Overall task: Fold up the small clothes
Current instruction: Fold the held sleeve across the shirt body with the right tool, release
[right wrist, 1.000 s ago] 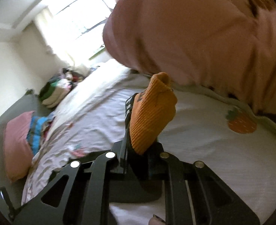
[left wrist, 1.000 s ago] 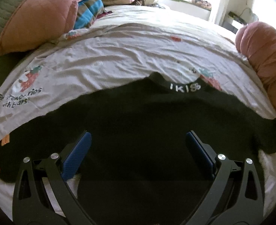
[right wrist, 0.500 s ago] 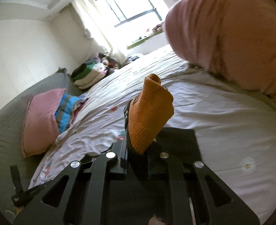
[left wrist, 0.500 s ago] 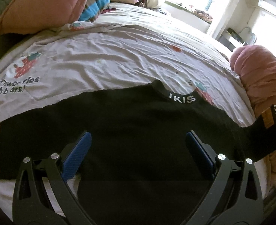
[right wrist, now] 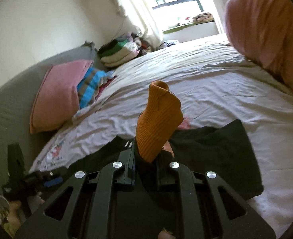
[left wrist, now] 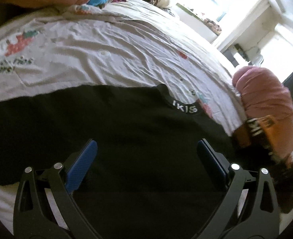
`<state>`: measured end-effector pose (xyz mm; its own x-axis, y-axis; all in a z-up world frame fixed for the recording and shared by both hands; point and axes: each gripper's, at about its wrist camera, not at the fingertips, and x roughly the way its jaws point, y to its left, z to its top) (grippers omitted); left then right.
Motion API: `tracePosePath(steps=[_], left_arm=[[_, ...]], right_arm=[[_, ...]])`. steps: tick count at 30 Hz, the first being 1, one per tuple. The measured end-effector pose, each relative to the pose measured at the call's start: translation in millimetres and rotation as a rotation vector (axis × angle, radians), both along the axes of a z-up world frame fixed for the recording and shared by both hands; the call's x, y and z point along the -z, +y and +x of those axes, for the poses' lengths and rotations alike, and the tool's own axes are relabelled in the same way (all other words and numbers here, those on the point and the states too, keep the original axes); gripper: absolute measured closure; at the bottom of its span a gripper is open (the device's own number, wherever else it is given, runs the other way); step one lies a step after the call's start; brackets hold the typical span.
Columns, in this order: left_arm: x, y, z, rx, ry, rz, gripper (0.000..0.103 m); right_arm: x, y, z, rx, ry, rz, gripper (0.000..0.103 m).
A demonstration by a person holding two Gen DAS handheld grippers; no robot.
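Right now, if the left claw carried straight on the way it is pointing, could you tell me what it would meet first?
Most likely the black sweater. The left claw is open and angled down over it, with the dark fabric filling the gap between its fingers. Depth is hard to judge, but nothing else shows in between.

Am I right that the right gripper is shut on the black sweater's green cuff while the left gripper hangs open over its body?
Not quite: the cuff is orange, not green, as the right wrist view shows. The rest holds: the right gripper is shut on it, and the left gripper hangs open over the black sweater.
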<state>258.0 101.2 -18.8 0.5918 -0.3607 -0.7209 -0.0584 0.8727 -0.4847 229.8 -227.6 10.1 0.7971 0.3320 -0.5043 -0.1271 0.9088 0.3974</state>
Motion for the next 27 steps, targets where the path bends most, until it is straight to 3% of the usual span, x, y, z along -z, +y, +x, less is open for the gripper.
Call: tracePosePath(steps=[8,11,15,20,25,27], left_arm=[[14.0,2.9,3.1,0.020,0.028,-0.126,0.009],[20.2,-0.5,4.8,0.031,0.041,-0.137,0.009],[25.6,-1.5,5.2,0.046,0.046,-0.184,0.009],[30.4,-8.7,4.9,0.079,0.057,-0.186,0.010],[39.5,-20.1,4.6,0.123,0.082,-0.216,0.028],[45.0,-25.3,4.4,0.137,0.101,-0.218,0.044]], right_arm=[[32.2,54.3,13.9,-0.076,0.073,-0.074,0.088],[44.7,69.8,13.5,-0.113,0.108,-0.087,0.086],[52.0,81.8,6.7,-0.171,0.128,-0.083,0.070],[51.6,91.6,-12.0,-0.269,0.141,-0.065,0.048],[43.4,75.6,-31.3,-0.278,0.134,-0.038,0.048],[42.0,63.0,-34.3,-0.257,0.142,-0.034,0.048]])
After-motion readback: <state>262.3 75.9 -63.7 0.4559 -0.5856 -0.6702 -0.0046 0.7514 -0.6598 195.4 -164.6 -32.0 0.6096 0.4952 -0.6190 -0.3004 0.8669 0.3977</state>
